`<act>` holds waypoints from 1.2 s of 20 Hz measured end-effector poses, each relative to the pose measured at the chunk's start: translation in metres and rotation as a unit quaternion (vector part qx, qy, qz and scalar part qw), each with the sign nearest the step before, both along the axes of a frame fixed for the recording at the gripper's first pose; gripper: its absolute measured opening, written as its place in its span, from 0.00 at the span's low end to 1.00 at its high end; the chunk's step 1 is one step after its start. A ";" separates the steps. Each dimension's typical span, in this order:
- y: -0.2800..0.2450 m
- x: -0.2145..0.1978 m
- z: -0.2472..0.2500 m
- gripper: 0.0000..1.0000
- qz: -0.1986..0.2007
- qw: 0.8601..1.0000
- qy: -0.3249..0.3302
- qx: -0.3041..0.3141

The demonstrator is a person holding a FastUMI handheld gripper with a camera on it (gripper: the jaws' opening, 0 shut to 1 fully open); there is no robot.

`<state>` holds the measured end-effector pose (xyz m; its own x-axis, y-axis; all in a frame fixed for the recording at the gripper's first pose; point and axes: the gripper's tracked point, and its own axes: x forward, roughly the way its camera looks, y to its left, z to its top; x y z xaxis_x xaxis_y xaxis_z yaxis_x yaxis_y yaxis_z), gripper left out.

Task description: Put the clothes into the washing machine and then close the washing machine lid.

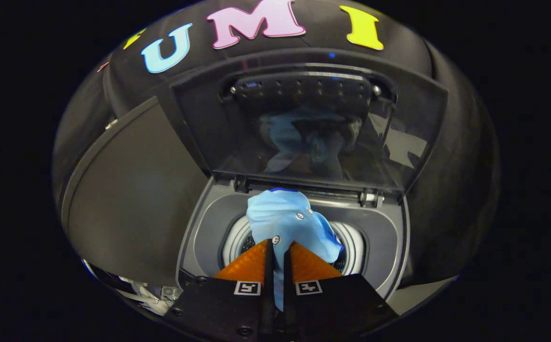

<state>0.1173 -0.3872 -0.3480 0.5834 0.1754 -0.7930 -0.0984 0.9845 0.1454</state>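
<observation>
We have the gripper [279, 244] clamped on the light blue garment [288, 222] — its 2 fingers pinch the cloth, which bunches just ahead of the tips. It hangs directly over the drum opening [351, 247] of the washing machine [389, 237], lid [303, 123] raised beyond — so the drop looks straight down.

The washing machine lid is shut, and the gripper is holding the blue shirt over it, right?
Not quite. The gripper view shows the washing machine lid standing open, tilted up behind the drum. The rest is right: the gripper is shut on the blue shirt, holding it over the machine.
</observation>
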 end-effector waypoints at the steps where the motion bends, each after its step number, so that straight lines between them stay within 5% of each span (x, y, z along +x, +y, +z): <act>1: -0.001 -0.002 -0.009 0.12 0.002 1.000 0.005 -0.007; 9: -0.013 -0.006 -0.062 0.12 -0.006 0.998 0.048 -0.035; 24: -0.021 -0.003 -0.063 0.05 -0.033 0.998 0.052 -0.031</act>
